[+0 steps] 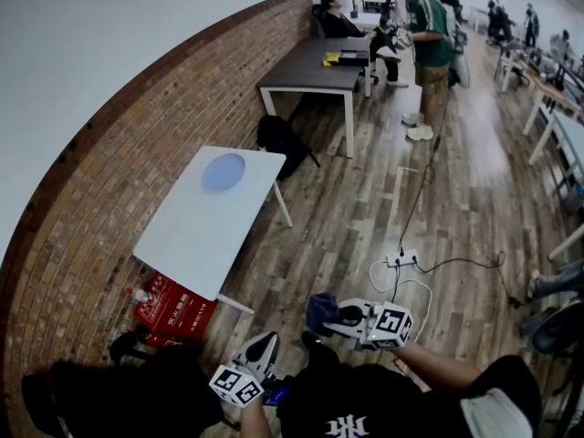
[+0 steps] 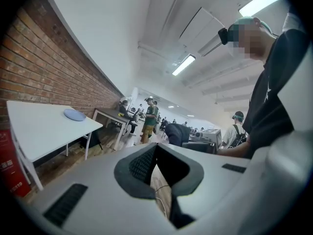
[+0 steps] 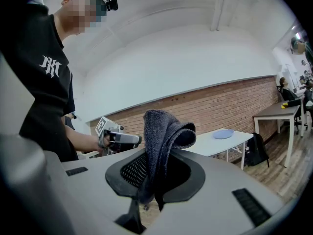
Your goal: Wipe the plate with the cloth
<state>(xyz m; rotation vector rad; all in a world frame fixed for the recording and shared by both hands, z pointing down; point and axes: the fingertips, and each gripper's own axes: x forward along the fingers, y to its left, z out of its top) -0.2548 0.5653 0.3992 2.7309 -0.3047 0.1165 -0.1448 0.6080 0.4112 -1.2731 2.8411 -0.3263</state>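
A round blue plate (image 1: 224, 172) lies near the far end of a white table (image 1: 196, 235) against the brick wall, well away from both grippers. My right gripper (image 1: 330, 318) is shut on a dark blue cloth (image 1: 320, 309); in the right gripper view the cloth (image 3: 164, 136) stands folded up out of the jaws of that gripper (image 3: 156, 168), with the plate (image 3: 223, 134) far off behind. My left gripper (image 1: 265, 347) is held low, close to my body. In its own view the left gripper (image 2: 155, 153) is shut with nothing in it, and the plate (image 2: 75, 114) shows far to the left.
A red box (image 1: 173, 308) and a bottle (image 1: 139, 295) sit on the floor under the white table's near end. A black backpack (image 1: 278, 137) leans by its far end. A power strip (image 1: 401, 259) with cables lies on the wood floor. Beyond are a dark table (image 1: 310, 69) and people (image 1: 427, 44).
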